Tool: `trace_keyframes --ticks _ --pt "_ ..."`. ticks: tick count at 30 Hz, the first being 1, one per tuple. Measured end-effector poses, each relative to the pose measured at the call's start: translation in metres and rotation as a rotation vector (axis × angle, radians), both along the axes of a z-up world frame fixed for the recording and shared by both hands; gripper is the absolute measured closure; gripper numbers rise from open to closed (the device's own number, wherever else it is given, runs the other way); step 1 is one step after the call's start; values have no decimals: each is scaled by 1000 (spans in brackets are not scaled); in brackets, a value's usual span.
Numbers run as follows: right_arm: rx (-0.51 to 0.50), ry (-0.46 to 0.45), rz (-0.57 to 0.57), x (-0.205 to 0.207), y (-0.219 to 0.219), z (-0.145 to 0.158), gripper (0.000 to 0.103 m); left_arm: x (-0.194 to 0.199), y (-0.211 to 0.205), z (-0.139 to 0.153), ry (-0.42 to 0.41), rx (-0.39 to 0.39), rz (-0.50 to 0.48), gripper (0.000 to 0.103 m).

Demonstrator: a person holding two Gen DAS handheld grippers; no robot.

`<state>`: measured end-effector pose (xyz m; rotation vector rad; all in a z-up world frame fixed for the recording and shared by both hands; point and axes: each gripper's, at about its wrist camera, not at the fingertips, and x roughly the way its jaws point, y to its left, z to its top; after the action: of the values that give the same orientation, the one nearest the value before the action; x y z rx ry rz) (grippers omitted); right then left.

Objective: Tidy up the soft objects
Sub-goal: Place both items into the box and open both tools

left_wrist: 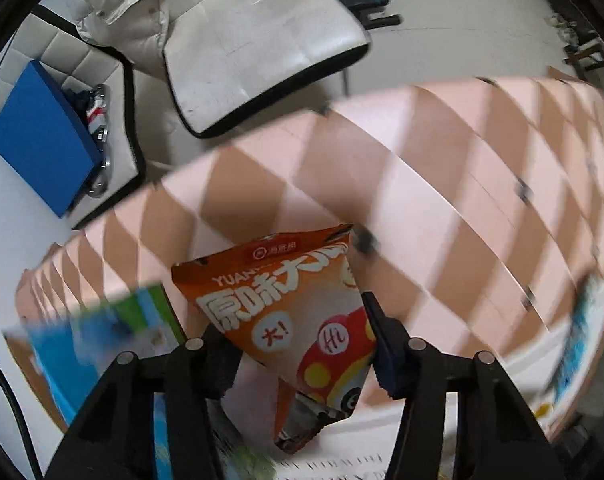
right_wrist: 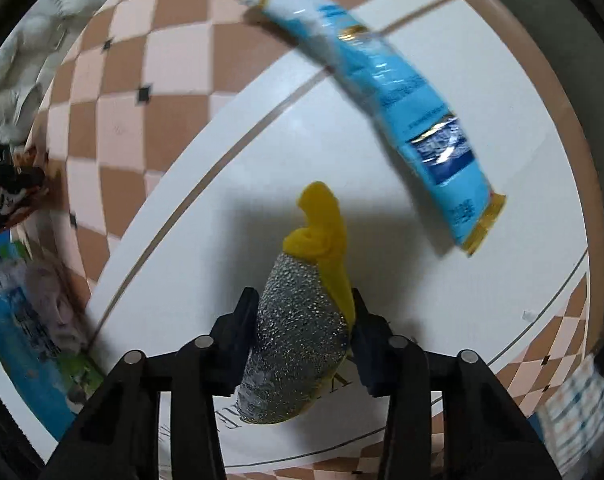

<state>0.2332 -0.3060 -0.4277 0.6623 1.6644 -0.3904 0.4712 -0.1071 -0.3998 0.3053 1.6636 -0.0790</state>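
In the left wrist view an orange snack bag [left_wrist: 302, 320] with white lettering stands between the black fingers of my left gripper [left_wrist: 302, 360], which is shut on it and points down over the checkered cloth. In the right wrist view my right gripper [right_wrist: 302, 344] is shut on a yellow sponge with a silver scouring face [right_wrist: 297, 344], its yellow end [right_wrist: 322, 224] sticking out ahead over the white mat [right_wrist: 221, 240]. A long blue packet with gold ends [right_wrist: 402, 112] lies beyond it on the mat.
A checkered pink and brown tablecloth [left_wrist: 422, 184] covers the table. A blue and green package [left_wrist: 101, 340] lies left of the snack bag. Beyond the table's edge are white seat cushions [left_wrist: 257, 48], a white jacket [left_wrist: 129, 16] and a blue box [left_wrist: 41, 136]. A checked cloth [right_wrist: 574, 408] lies at right.
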Motion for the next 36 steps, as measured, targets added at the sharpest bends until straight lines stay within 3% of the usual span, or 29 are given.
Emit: trace_keyframes --ticks 4,10,13,16,21,27,31,36 --pt "-5 -48 79 -2 22 22 61 -44 7 47 -66 -121 -17 52" --pt "-1 -220 230 4 67 106 61 -101 57 138 -217 -224 -27 52" --pt "11 -294 339 19 108 148 61 -120 99 172 -286 -199 -14 52" --pt "9 -348 481 42 159 182 61 -133 159 195 -350 -90 -4 52" --pt "-37 -383 688 80 274 203 61 -128 248 195 -356 41 87 52" --pt "-116 -328 786 143 362 177 61 -101 330 157 -293 76 225 52" --pt "-179 -272 826 166 386 149 61 -90 357 120 -221 95 245 52" --pt "-202 -221 814 180 385 114 61 -78 367 94 -164 111 225 52"
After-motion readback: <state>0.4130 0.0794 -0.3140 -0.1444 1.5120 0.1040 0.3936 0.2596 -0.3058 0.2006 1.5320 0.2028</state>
